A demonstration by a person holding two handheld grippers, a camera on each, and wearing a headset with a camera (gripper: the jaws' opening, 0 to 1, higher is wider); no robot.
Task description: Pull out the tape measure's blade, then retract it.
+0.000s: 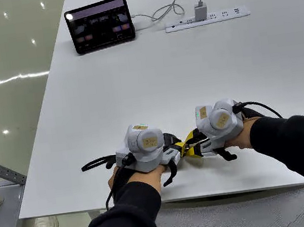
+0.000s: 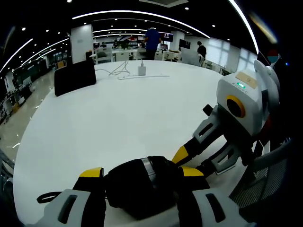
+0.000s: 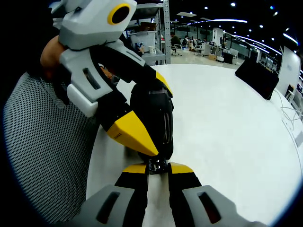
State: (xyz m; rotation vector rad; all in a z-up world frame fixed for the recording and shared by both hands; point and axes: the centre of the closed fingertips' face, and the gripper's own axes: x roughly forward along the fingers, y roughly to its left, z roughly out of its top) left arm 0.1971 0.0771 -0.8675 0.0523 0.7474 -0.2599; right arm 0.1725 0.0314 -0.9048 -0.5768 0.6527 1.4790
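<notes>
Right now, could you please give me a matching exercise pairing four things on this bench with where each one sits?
Things:
1. black round tape measure case
2. small metal blade tip
3. dark flat tablet
4. long white power strip

Places:
A. far side, white charger plugged in
B. pinched between the right claw tips
C. propped up at the white table far left
D. clamped in the left claw

Pairs: 1-D, 2-B, 3-C, 4-A.

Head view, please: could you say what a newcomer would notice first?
Two grippers meet at the near edge of the white table: the left gripper clamps the black tape measure, and the right gripper pinches its blade hook. Far back stand a dark tablet and a power strip.
</notes>
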